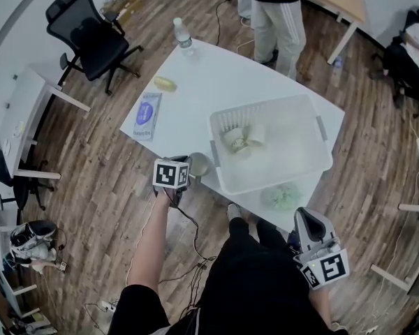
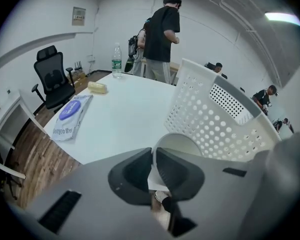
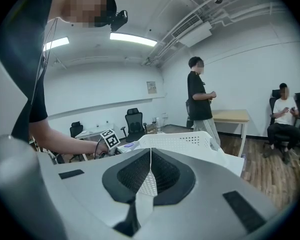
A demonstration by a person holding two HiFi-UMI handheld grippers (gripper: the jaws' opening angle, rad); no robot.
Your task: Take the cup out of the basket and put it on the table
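In the left gripper view a white cup (image 2: 179,145) stands right before the camera, and my left gripper (image 2: 154,160) is shut on its thin rim, one jaw inside and one outside. The head view shows that cup (image 1: 200,165) at the table's near edge, just outside the left corner of the white perforated basket (image 1: 314,121). My left gripper (image 1: 193,167) holds it there; whether the cup rests on the table (image 1: 216,82) I cannot tell. My right gripper (image 1: 309,223) hangs low at the right, off the table, shut and empty (image 3: 150,170).
The basket holds a couple of pale items (image 1: 243,137). A blue packet (image 1: 148,115), a yellow object (image 1: 165,84) and a water bottle (image 1: 182,33) lie on the table's far left. A green bundle (image 1: 283,196) sits by the basket. A person (image 1: 276,12) stands beyond; an office chair (image 1: 91,33) stands left.
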